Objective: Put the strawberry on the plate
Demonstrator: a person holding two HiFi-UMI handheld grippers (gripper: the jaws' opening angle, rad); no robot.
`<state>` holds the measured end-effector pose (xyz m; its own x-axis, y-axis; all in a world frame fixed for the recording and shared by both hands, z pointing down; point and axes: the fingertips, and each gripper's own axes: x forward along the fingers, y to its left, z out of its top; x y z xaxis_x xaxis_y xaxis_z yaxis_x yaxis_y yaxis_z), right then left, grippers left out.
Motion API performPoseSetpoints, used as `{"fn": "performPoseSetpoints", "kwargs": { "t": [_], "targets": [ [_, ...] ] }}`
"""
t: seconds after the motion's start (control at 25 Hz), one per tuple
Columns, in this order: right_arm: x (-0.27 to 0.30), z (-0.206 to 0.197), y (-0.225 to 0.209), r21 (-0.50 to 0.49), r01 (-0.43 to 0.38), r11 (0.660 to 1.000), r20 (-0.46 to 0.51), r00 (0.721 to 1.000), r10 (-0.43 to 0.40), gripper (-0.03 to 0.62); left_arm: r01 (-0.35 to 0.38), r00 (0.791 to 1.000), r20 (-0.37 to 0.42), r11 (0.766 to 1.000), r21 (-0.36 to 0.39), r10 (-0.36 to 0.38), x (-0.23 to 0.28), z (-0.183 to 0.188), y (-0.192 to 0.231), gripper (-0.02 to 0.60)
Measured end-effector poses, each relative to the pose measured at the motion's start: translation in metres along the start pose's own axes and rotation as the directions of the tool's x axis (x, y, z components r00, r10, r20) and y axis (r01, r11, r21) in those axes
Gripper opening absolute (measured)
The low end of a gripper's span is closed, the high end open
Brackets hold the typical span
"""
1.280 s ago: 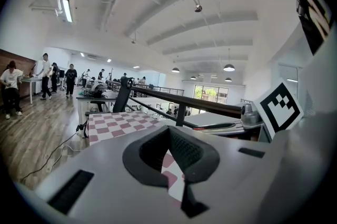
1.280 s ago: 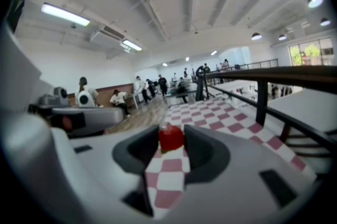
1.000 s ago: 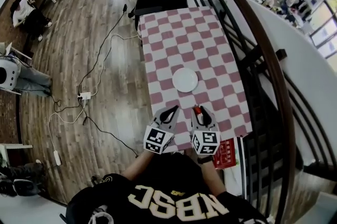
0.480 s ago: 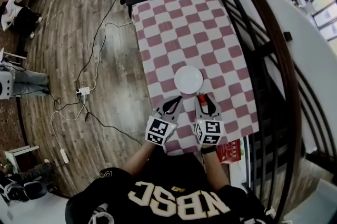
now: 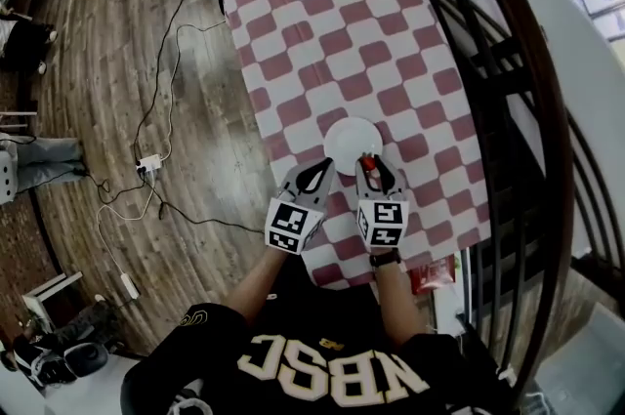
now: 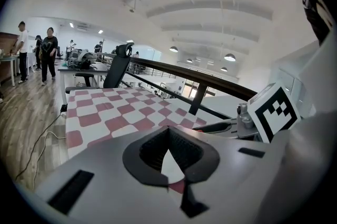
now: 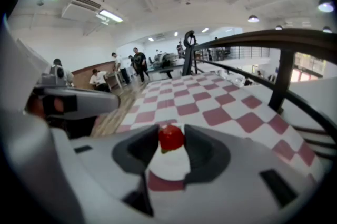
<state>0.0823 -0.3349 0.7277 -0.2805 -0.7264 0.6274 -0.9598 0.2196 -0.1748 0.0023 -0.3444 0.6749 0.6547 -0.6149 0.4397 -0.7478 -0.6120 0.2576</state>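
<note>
We grip strawberry (image 7: 171, 138), right gripper (image 5: 369, 167) clenched on it, above plate (image 5: 347, 135) near edge; left gripper (image 5: 322, 173) beside plate, jaws together, empty.

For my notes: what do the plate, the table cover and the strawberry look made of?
Plate: smooth plain white, ceramic or plastic, can't tell. Table cover: red-and-white check draped over the edge, likely cloth or vinyl. Strawberry: glossy uniform red, possibly a plastic replica; unclear.
</note>
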Motion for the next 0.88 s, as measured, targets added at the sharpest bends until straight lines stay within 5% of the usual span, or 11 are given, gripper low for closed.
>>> {"fn": "performPoseSetpoints", "kwargs": {
  "t": [0.56, 0.88],
  "targets": [
    [0.076, -0.036, -0.004, 0.008, 0.024, 1.000, -0.172, 0.985, -0.023, 0.156, -0.007, 0.998, -0.056, 0.997, -0.071, 0.003, 0.023, -0.024, 0.038, 0.009],
    [0.090, -0.048, -0.001, 0.002, 0.050, 0.999, -0.227, 0.973, -0.048, 0.156, -0.001, 1.000, -0.019, 0.996, -0.092, -0.001, 0.021, -0.018, 0.033, 0.009]
  ]
}}
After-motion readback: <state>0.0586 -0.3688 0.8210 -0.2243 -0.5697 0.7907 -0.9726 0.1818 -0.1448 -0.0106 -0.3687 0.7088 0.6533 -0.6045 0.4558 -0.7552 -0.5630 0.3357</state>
